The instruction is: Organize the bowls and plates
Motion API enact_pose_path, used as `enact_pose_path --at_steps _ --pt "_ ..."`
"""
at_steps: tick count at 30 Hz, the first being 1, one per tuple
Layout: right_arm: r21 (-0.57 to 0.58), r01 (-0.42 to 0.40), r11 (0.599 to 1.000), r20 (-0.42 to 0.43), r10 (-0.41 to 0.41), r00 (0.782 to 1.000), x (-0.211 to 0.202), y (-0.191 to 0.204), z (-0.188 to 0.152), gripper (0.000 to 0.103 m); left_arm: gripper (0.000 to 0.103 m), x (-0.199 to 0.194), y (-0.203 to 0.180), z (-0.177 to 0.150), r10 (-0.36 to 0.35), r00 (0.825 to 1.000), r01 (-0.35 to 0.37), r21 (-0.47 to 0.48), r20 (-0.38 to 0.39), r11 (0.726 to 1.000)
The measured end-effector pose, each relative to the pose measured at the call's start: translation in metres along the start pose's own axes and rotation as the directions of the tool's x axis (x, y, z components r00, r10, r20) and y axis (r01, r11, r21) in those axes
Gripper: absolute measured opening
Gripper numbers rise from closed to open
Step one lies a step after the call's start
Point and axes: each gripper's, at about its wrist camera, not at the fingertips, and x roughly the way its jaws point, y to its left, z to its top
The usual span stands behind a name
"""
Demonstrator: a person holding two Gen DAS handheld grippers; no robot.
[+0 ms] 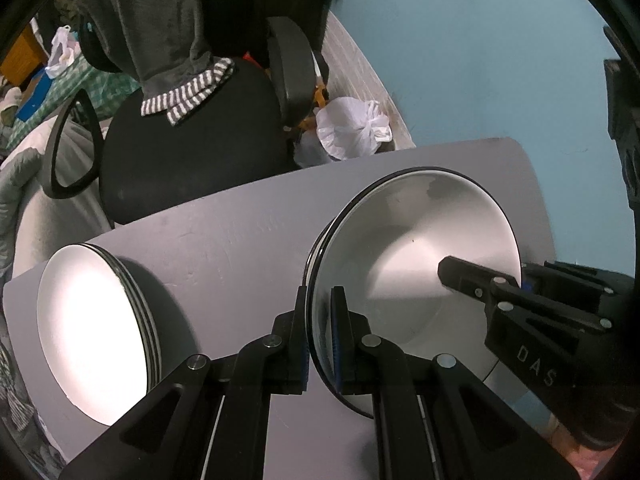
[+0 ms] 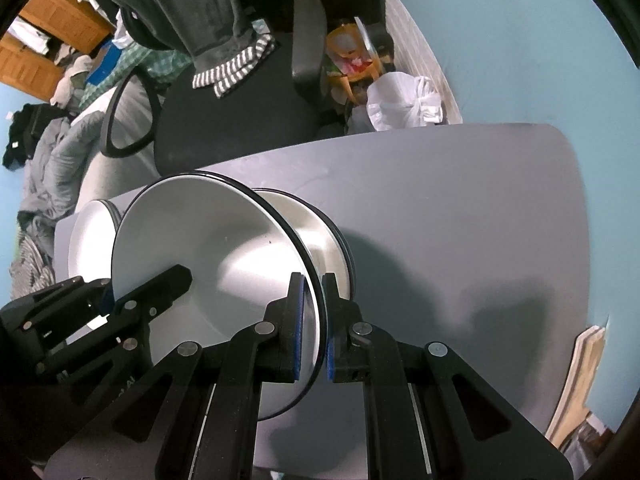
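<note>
A white bowl (image 1: 420, 248) with a thin black rim hangs tilted over the grey table (image 1: 224, 232). My left gripper (image 1: 320, 336) is shut on its near left rim, one pad inside and one outside. On the opposite rim my right gripper (image 1: 516, 280) is shut too. In the right wrist view the same bowl (image 2: 208, 248) sits between the right gripper's (image 2: 320, 320) pads, with the left gripper (image 2: 112, 292) on its far edge. Just behind and under it are more bowls (image 2: 320, 236) of the same kind. A stack of white plates (image 1: 88, 320) lies on the table's left side, also seen as plates (image 2: 88, 236).
A black office chair (image 1: 192, 140) with grey clothing draped over it stands past the table's far edge. A white plastic bag (image 1: 352, 128) lies on the floor by the blue wall (image 1: 480, 60). Bare tabletop (image 2: 460, 220) stretches to the right of the bowls.
</note>
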Motion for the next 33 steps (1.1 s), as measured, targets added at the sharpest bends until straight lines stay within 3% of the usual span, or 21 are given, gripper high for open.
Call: enact_pose_path --at_steps 8,18,22,29,32,33 --pt "0.010 0.012 1.000 -0.032 -0.012 0.999 0.010 -0.003 0.004 0.009 0.009 0.005 0.001 0.005 0.037 0.999 -0.037 0.006 -0.007 0.999" --pt "-0.001 0.039 0.999 -0.044 -0.039 0.998 0.008 -0.001 0.004 0.012 0.011 0.012 0.004 0.002 0.022 0.999 -0.022 -0.005 -0.040 1.000" --pt "0.002 0.030 1.000 -0.043 -0.030 0.999 0.005 0.001 0.004 0.022 0.014 0.010 0.006 0.001 0.023 0.999 -0.024 -0.025 -0.036 0.999" --pt "-0.023 0.065 0.998 -0.023 -0.065 0.998 -0.003 0.012 0.003 0.032 0.026 -0.001 0.016 0.003 0.000 1.000 0.000 -0.075 -0.005 0.997" --pt "-0.032 0.080 0.996 -0.015 -0.080 0.997 -0.005 0.012 0.003 0.036 0.027 -0.007 0.020 0.002 -0.013 1.000 0.013 -0.081 0.004 0.997" --pt "-0.033 0.086 0.996 -0.006 -0.086 0.996 -0.006 0.011 0.003 0.043 0.029 -0.008 0.020 0.002 -0.016 1.000 0.016 -0.080 0.007 0.997"
